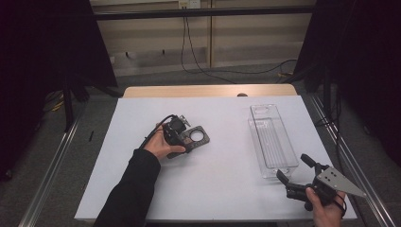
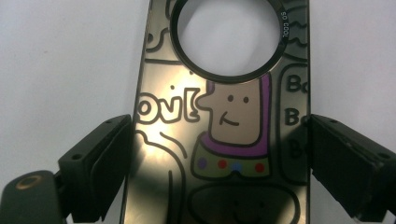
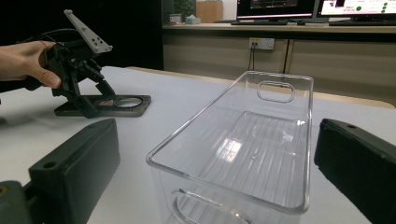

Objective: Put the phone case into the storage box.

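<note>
Where jaws flank it, the cartoon-printed card (image 2: 224, 135) reads "Bo".

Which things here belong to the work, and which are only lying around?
In the work:
- dark flat case with cartoon drawings and a round hole, between the jaws of the left tool
- clear plastic bin, before the open right tool

Only lying around:
- cables on the floor behind the table
</note>
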Motion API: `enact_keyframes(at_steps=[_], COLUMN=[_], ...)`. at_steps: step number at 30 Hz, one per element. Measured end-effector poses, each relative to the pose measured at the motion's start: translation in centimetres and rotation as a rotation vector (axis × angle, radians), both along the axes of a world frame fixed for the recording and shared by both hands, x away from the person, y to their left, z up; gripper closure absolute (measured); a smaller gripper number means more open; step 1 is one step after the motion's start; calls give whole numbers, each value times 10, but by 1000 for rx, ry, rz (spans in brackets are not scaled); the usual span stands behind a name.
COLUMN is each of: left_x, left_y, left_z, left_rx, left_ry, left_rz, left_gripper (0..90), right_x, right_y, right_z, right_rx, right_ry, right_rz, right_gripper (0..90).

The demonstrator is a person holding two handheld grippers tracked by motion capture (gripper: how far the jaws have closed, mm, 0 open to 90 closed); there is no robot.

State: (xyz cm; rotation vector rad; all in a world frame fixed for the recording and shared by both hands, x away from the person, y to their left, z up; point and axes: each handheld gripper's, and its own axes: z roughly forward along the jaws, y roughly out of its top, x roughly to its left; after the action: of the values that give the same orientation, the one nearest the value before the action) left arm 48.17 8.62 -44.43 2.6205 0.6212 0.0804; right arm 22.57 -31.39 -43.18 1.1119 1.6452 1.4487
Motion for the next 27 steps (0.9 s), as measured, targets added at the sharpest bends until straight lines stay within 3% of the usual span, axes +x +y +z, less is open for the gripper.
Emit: enact_keyframes(at_steps=[9, 16, 27], left_x=[-2, -2, -5], left_y=[-1, 2, 8], left_z=[2, 2, 0], left_rx=[13, -7, -95], left_ry=[1, -2, -22], left_rz=[13, 24, 68], left_gripper=[120, 124, 125], right_x=[0, 0, 0], right_y=[0, 0, 0], right_z=[0, 0, 0], right_rx=[2, 3, 1], right_ry=[1, 1, 1], right_rz=[-2, -4, -4], right_gripper=[0, 0, 0])
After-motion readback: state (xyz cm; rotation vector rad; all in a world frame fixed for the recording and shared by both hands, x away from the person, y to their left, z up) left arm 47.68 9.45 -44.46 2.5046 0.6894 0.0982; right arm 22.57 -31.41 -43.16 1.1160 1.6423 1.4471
